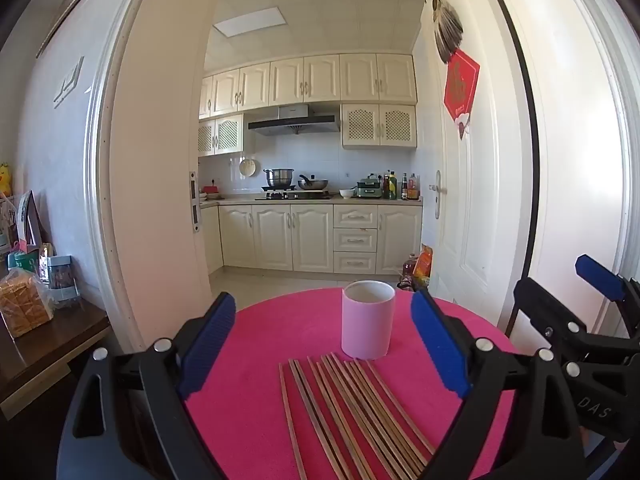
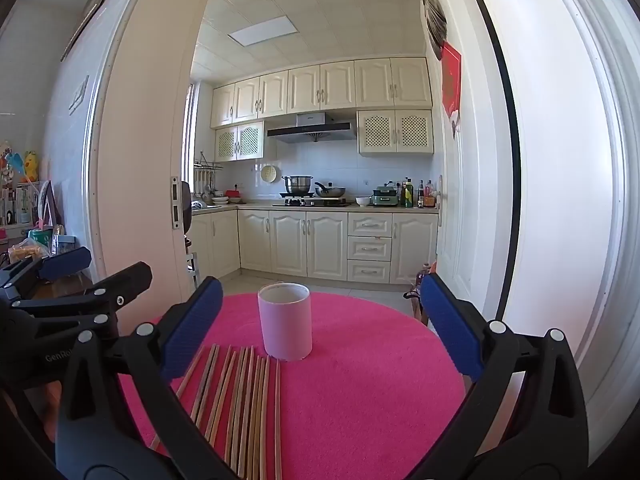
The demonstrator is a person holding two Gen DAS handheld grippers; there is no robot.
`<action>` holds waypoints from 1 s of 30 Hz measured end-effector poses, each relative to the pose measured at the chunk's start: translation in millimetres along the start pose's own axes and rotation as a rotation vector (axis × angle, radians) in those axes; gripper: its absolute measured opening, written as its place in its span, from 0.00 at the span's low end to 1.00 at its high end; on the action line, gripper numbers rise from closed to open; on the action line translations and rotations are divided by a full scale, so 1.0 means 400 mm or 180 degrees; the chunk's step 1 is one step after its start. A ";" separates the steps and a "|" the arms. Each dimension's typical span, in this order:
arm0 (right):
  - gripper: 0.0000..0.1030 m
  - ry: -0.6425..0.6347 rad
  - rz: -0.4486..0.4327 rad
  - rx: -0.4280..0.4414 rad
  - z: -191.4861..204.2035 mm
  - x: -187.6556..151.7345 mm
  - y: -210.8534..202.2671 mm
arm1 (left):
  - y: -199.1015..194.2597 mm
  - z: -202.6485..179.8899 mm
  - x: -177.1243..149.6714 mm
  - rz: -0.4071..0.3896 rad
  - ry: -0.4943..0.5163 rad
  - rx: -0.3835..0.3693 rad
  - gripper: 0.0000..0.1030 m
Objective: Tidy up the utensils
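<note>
Before you stands the round bench covered in bright pink felt-like cloth [image 1: 260, 360], with an open doorway and a cream-cabinet kitchen beyond its far edge. Nothing on it has been sorted yet, so I judge you are at the very start: the approach before the first pick.

Your left gripper [image 1: 320, 344] hovers above the near edge with its blue-padded jaws spread wide and holding nothing. Your right gripper [image 2: 320, 328] hovers beside it in the same way, jaws wide apart and empty; in the left wrist view it shows at the right border, off the bench's right edge.

The pale pink cylindrical cup with a white inside [image 1: 368, 320] stands upright near the middle of the bench, a little toward the far edge, and looks empty as far as its rim lets you see.

The set of thin brown wooden chopsticks [image 1: 352, 412] lies flat in a loose fan on the cloth, running from the near edge up to just short of the cup's base. Their far tips sit close to the cup; whether any touches it I cannot tell. Several sticks lie touching or overlapping.

Your next move probably calls for lowering one gripper over a single stick or a pair at the outside of the fan, where neighbours crowd least, and closing low against the soft cloth. Then tip the sticks upright to drop them into the cup. Mind the cup: it may tip if nudged.
</note>
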State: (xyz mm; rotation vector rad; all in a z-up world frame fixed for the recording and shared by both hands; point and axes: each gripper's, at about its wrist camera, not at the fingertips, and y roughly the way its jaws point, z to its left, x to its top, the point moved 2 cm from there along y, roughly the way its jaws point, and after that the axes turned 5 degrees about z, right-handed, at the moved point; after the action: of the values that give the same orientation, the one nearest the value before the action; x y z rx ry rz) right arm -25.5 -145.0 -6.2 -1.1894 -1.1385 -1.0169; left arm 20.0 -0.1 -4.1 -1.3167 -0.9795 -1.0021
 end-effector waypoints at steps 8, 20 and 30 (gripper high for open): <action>0.94 -0.0001 0.0012 0.0000 -0.001 -0.003 0.001 | 0.000 0.006 -0.001 -0.0001 -0.0018 -0.0006 0.85; 0.94 0.0008 0.0014 0.0000 -0.003 -0.001 -0.005 | -0.007 0.003 -0.005 -0.0025 0.0018 0.0017 0.85; 0.94 0.0015 0.0020 0.0000 -0.010 0.004 -0.004 | -0.007 -0.002 -0.007 -0.0022 0.0024 0.0021 0.85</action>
State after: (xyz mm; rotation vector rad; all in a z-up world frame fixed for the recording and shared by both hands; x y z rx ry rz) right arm -26.4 -149.3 -4.4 -1.1891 -1.1305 -1.0145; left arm 16.5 -1.0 -5.9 -1.3042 -0.9814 -1.0077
